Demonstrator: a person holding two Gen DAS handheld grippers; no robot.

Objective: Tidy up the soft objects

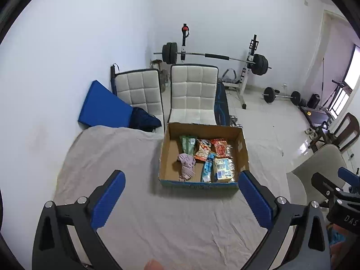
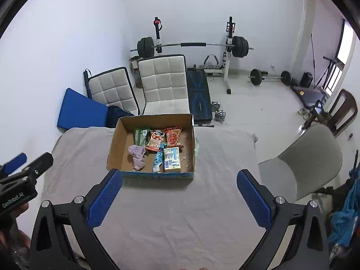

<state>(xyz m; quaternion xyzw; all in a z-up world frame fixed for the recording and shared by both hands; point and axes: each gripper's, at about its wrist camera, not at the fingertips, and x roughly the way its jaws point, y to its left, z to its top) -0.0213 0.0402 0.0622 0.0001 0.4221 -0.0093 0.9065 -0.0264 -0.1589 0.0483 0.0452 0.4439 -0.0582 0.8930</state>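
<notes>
An open cardboard box (image 1: 241, 150) (image 2: 112, 148) stands on the grey-sheeted table (image 1: 108, 157) (image 2: 216, 157). Inside lie a crumpled pink cloth (image 1: 186, 165) (image 2: 136, 156), a green packet (image 1: 188, 144) (image 2: 141, 136), two red-orange snack bags (image 1: 220, 147) (image 2: 172, 136), a blue packet (image 1: 207, 168) (image 2: 158, 158) and a white-blue packet (image 1: 222, 168) (image 2: 171, 159). My left gripper (image 1: 181, 199) is open and empty, above the sheet in front of the box. My right gripper (image 2: 178, 199) is open and empty, also in front of the box.
Two white quilted chairs (image 1: 193, 94) (image 2: 165, 85) and a blue mat (image 1: 102, 105) stand behind the table. A barbell rack (image 1: 216, 56), a weight bench (image 2: 199, 94) and dumbbells (image 2: 218, 112) are on the floor beyond. A grey chair (image 2: 308, 164) stands to the right.
</notes>
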